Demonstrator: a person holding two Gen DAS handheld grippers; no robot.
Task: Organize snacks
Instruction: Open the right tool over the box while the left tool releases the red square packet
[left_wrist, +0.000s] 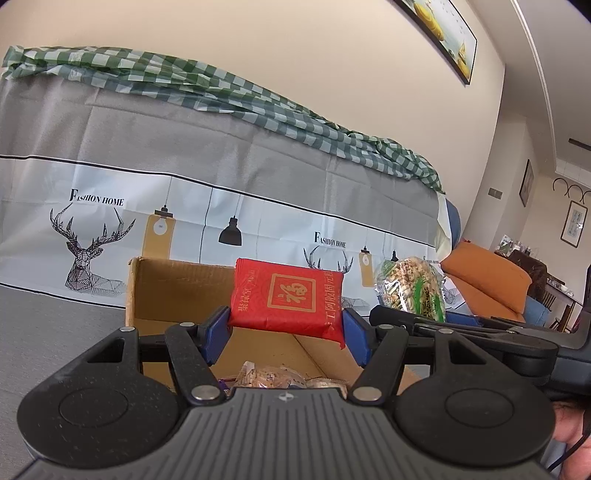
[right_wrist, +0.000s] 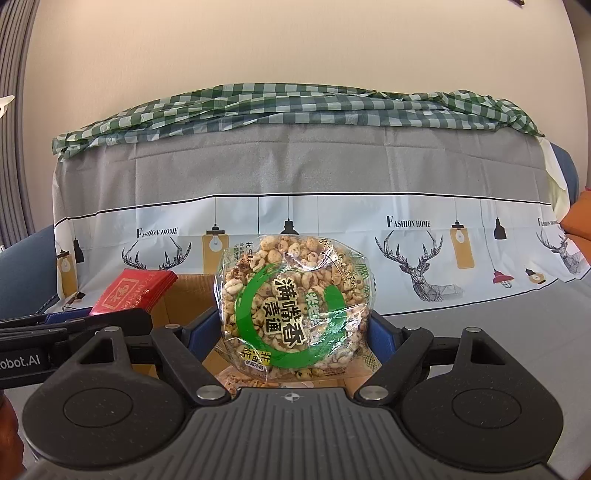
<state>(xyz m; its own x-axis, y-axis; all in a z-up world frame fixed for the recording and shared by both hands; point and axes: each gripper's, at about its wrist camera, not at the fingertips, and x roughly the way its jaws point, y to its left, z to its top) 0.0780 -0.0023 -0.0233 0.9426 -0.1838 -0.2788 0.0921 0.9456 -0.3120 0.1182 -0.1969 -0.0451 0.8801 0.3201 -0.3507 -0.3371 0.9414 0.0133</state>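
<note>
My left gripper is clamped on a red snack packet, its blue pads pressing the packet's two short ends so it hangs lifted and slightly tilted, gold characters facing my left wrist camera. The packet sits above an open cardboard box, whose brown walls rise behind and below it. Down inside the box, just past my gripper's body, I can see a few more wrapped snacks, pale and crumbly-looking through clear film.

My right gripper holds a round clear bag of puffed grain snack with a green ring and bold characters on its label; the blue pads squeeze its sides, and the bag stands upright, raised over the same box. From the left wrist camera that bag shows just to the right of the red packet, and from the right wrist camera the red packet shows to the left, so the two held items are side by side, near but apart.

Beyond the box lies the grey tabletop. Behind it a cloth printed with deer and lamps drapes over a sofa, with a green checked cloth bunched along the top.
</note>
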